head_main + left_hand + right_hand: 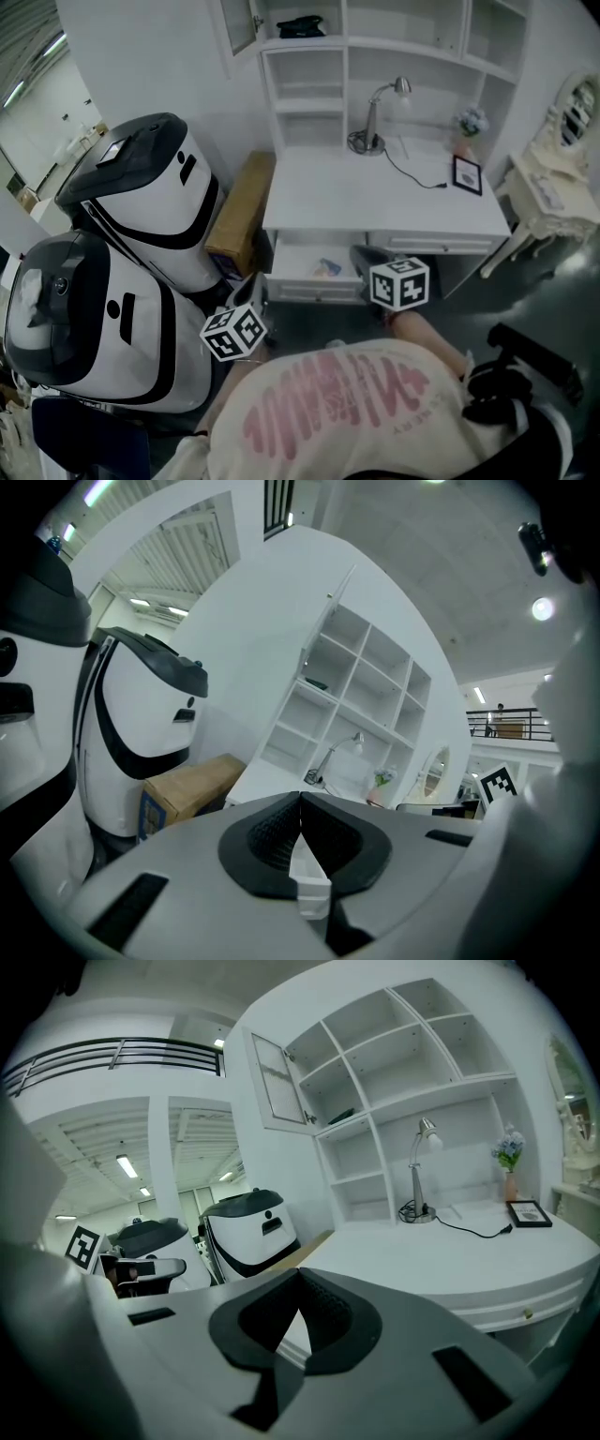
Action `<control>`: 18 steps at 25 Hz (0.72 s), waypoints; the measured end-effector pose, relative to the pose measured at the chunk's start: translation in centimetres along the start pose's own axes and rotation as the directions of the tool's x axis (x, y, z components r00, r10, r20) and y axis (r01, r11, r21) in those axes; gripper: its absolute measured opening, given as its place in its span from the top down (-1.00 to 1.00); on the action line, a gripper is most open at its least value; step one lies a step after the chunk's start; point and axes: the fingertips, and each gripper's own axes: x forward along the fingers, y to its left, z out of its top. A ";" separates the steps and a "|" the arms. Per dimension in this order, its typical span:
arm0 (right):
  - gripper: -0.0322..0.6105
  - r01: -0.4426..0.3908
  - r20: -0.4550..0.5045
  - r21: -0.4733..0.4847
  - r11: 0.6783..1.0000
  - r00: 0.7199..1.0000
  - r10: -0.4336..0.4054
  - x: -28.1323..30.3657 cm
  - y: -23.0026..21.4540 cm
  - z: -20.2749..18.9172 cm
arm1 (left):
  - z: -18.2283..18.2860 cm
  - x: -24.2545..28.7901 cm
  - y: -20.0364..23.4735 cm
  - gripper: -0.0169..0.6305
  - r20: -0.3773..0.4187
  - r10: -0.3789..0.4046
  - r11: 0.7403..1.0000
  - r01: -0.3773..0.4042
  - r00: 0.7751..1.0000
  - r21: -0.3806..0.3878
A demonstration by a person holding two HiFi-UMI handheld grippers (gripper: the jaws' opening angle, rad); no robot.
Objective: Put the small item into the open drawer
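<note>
The right gripper (300, 1277) is clenched. In its own view the black ribbed pads (323, 1321) meet at their tips, nothing is caught between them, and a strip of white furniture shows through the slot below. The left gripper (300, 797) is clenched as well. Its pads (272, 836) touch at the tips, and only a white edge of furniture shows through the gap beneath.

Each gripper carries a marker cube with black-and-white square patterns and no letters. In the head view the right cube (400, 283) sits just below centre, and the left cube (234, 333) is lower and further left.

The small item (328, 268), blue and yellowish, lies inside the open drawer (314, 292) at the middle of the head view. It is just left of the right gripper's dark nose and clear of both pairs of jaws. The drawer is pulled out from the left half of a white desk (375, 202).

At the back of the desk stand a grey lamp (375, 117) with a black cable (417, 175), a small black picture frame (467, 174) and a little vase of flowers (471, 122). White shelves (309, 70) rise behind them.

A cardboard box (242, 211) stands against the desk's left side. Its blue label shows in the left gripper view but is too small to read. Two large white-and-black machines (155, 202) fill the left of the head view.

The person's shirt (347, 403), at the bottom of the head view, carries big pink lettering seen upside down and stretched. I cannot read it.
</note>
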 end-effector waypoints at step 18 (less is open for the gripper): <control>0.85 0.006 -0.030 0.025 1.000 1.000 -0.005 -0.6 -0.8 -2.0 | -0.9 -0.9 0.3 0.85 -0.002 0.014 1.000 -0.014 1.000 -0.013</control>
